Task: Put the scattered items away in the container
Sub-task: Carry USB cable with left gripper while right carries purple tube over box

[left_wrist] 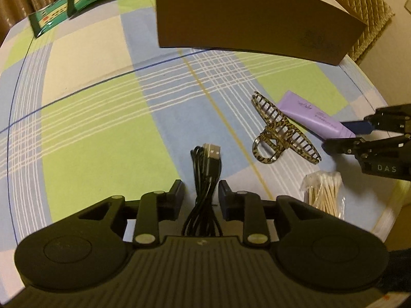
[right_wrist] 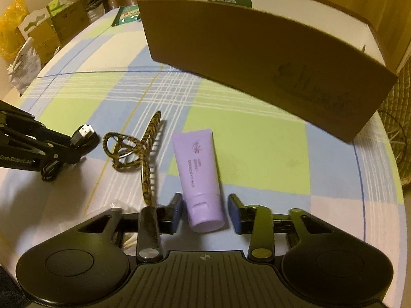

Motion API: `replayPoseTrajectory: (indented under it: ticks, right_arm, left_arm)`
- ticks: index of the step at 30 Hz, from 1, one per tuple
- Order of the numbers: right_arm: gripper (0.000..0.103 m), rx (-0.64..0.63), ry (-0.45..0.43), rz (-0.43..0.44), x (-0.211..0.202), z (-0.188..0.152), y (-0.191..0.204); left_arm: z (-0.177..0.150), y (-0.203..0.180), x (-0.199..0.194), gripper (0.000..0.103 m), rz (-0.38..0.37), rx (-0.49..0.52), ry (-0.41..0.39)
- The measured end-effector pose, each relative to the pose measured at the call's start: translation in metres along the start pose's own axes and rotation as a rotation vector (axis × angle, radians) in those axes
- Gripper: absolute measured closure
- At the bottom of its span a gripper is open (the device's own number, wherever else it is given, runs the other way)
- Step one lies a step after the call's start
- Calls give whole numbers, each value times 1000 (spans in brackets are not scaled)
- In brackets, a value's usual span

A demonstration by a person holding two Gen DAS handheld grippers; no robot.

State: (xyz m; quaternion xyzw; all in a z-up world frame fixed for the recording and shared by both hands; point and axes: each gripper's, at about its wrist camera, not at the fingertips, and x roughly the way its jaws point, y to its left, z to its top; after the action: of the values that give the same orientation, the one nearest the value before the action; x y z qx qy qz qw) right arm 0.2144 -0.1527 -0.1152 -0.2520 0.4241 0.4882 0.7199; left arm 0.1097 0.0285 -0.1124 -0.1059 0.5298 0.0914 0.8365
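A worktop (left_wrist: 90, 118) covered in a green, blue and cream checked cloth holds scattered items and a tall brown cardboard box with a white inside (right_wrist: 257, 59) standing at its far side.

The left tongs (left_wrist: 201, 195) are spread, one finger on each side of a bundled black USB cable (left_wrist: 205, 179) that lies on the cloth with its metal plug pointing away. Neither finger visibly presses the cable.

The right tongs (right_wrist: 206, 213) are also spread — their blue-padded fingers flank the capped end of a lilac plastic squeeze tube (right_wrist: 199, 174), which lies flat with its cap toward the camera. There are gaps on both sides of the cap.

Between cable and tube rests a leopard-print plastic claw hair clip (left_wrist: 282, 133), just beside the tube. A clear packet of wooden cotton swabs (left_wrist: 325, 192) lies nearer the worktop's front edge.

Two green printed foil packets (left_wrist: 84, 2) lie at the far left corner — well apart from the rest.
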Motion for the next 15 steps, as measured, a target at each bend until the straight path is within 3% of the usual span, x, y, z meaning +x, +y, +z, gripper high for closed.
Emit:
replayPoseTrajectory:
  ticks: [1,7,8,9,10,15]
  right_arm:
    - [51,-2,-4,-6,1,0,0]
    - [52,-14,-29,-4,11,7,1]
    - [54,-35,-30,-9,13,7,3]
    - [69,-64,-33,-14,13,7,7]
    - [73,-79,-32,0,13,8,10]
    - [74,-53,-17,0,12,6,11]
  left_arm:
    - [1,-2,1,79,4,11,-1]
    - [2,-12,6,84,31,59,-12]
    - [2,-14,6,86,37,60,-16]
    - [1,-14,6,86,39,55,-17]
    - [1,-14,6,86,41,45,-18]
    - [2,-13,3,87,49,22,-18]
